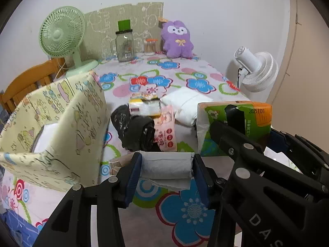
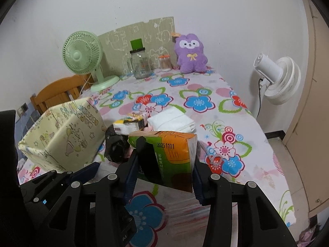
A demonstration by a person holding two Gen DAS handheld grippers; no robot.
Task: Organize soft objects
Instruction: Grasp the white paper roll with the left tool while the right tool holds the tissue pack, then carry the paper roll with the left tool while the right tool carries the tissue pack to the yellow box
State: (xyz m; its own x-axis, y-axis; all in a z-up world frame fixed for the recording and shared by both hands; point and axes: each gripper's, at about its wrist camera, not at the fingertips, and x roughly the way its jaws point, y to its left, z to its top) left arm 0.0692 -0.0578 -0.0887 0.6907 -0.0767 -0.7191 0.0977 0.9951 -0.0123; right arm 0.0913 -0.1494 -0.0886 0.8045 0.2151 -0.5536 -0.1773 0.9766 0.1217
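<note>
while we hold both tools over the near edge of the flowered bedsheet, our left gripper is closed across a grey-white paper roll, its blue pads pressed to the roll's two ends, a loose flap hanging beneath. our right gripper is clamped on a green and orange tissue pack, lifted clear of the sheet and tilted; a date code is legible on it, the rest of its print is too small to read. in the left wrist view that same pack sits just right of the roll, with the right tool's black arm crossing in front.

beyond them lies a small heap: a black crumpled bag, a pink packet partly under it, a white tissue pack, and a folded white cloth. how they overlap we cannot fully tell. to the left stands a pale yellow printed fabric bin, something white just visible inside.

at the far wall are a purple plush, a glass jar, a green fan and a white fan.
</note>
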